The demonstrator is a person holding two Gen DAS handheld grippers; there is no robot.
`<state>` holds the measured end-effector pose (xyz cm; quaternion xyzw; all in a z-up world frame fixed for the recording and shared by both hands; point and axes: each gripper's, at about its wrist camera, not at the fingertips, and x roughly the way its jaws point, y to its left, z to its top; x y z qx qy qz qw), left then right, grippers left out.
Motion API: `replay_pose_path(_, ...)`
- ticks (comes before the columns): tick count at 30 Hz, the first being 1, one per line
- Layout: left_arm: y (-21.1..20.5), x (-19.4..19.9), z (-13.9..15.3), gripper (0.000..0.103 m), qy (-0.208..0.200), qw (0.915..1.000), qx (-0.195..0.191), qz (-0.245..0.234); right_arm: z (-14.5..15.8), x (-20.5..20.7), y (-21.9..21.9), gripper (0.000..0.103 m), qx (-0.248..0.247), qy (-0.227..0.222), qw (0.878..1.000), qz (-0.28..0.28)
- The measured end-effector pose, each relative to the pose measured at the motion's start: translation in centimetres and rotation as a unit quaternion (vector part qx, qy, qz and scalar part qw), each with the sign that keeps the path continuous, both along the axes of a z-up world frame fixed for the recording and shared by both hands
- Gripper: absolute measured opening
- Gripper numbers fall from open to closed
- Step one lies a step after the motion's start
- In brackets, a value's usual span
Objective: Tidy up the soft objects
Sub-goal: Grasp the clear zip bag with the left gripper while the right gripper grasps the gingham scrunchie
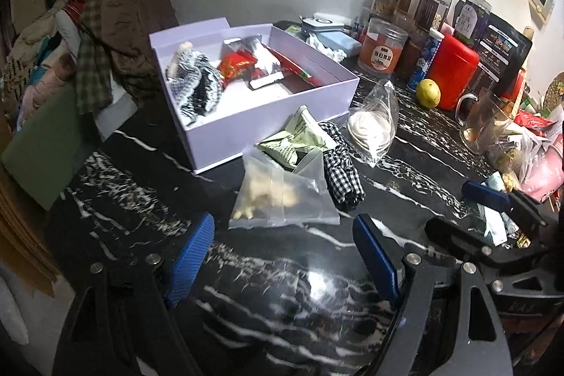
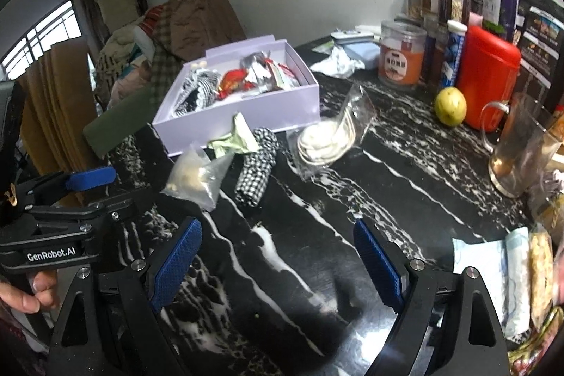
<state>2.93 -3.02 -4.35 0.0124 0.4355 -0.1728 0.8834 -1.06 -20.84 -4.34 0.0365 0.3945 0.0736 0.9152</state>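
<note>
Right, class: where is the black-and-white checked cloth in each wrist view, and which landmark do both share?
Left wrist: checked cloth centre-right, beside the green packet.
Right wrist: checked cloth centre-left, on the table.
Shared landmark: the lilac box, just behind it in both.

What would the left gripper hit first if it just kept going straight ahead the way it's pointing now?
Probably the clear zip bag of pale pieces, lying dead ahead of the open left gripper on the black marble table. Depth is uncertain.

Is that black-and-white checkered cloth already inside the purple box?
No, the checkered cloth lies on the black marble table, outside the purple box and just in front of it.
</note>
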Motion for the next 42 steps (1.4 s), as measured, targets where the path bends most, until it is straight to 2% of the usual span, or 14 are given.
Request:
replay_pose_path(9, -1.8, 3.7, -1.2, 0.081, 0.018, 0.9997, 0.013, -0.007, -1.2, 2.7, -0.7, 0.089, -0.003, 0.024, 1.000, -0.002)
replay_pose_path(15, -2.6, 5.8, -3.1, 0.081, 0.040, 0.9986, 0.035, -0.008, -1.9, 4.3, -1.0, 0.089, 0.000, 0.038, 0.999, -0.002)
replay_pose_path(21, -2.5, 7.1, -5.0, 0.081, 0.078, 0.9967, 0.021, -0.008, -2.9, 5.3, -1.2, 0.089, 0.006, 0.057, 0.998, 0.002)
replay_pose_path(26, -2.6, 7.4, -5.2, 0.081, 0.066, 0.9974, 0.028, -0.011, -3.1, 5.7, -1.4, 0.089, 0.009, 0.059, 0.998, 0.003)
replay_pose_path(30, -2.2, 7.0, -5.0, 0.065, 0.056, 0.9983, 0.011, -0.016, -3.1, 5.9, -1.4, 0.089, 0.006, 0.060, 0.998, 0.004)
replay_pose_path(36, -1.1, 5.9, -4.4, 0.062, 0.049, 0.9987, 0.000, -0.011, -3.1, 6.5, -0.8, 0.089, -0.001, 0.059, 0.998, 0.014)
replay_pose_path(42, 0.4, 4.6, -3.0, 0.062, 0.028, 0.9995, 0.007, 0.008, -3.3, 7.5, 0.3, 0.088, 0.003, 0.060, 0.998, 0.031)
